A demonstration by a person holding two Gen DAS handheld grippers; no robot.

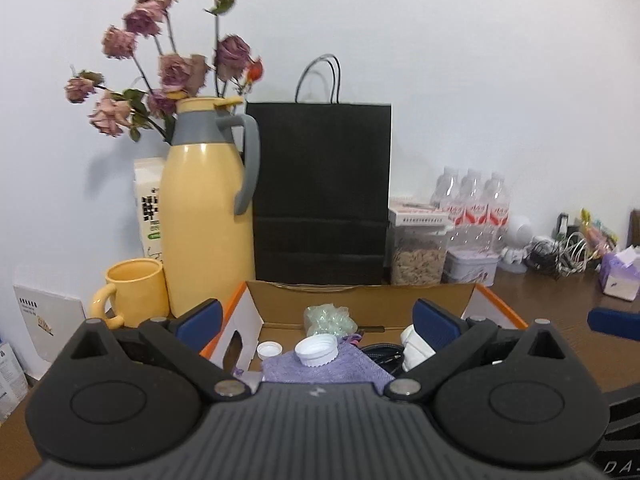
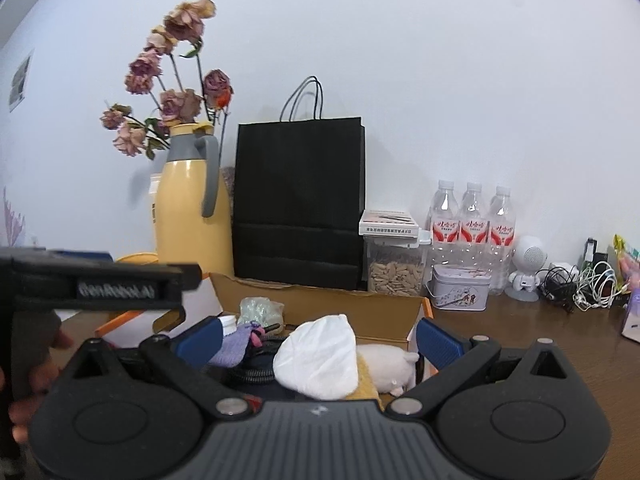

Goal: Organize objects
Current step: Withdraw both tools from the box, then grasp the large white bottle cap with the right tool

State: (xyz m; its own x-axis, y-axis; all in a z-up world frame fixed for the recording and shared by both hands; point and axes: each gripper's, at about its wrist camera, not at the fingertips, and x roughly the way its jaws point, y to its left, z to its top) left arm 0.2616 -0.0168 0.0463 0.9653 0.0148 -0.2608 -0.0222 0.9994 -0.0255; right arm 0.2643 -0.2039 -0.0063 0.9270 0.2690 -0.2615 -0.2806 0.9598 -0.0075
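Both grippers, left gripper (image 1: 316,320) and right gripper (image 2: 318,338), hover nearly level at the cardboard box's (image 1: 360,300) near edge, jaws released wide and empty, bare tabletop (image 2: 520,328) to its right.

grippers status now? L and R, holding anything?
left gripper: open, holding nothing.
right gripper: open, holding nothing.

left gripper (image 1: 318,320) fingers spread wide and empty, right gripper (image 2: 318,338) likewise, a hand (image 2: 38,364) holding the left one

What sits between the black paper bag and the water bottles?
A clear container of seeds with a small white box on top, clearest in the right wrist view.
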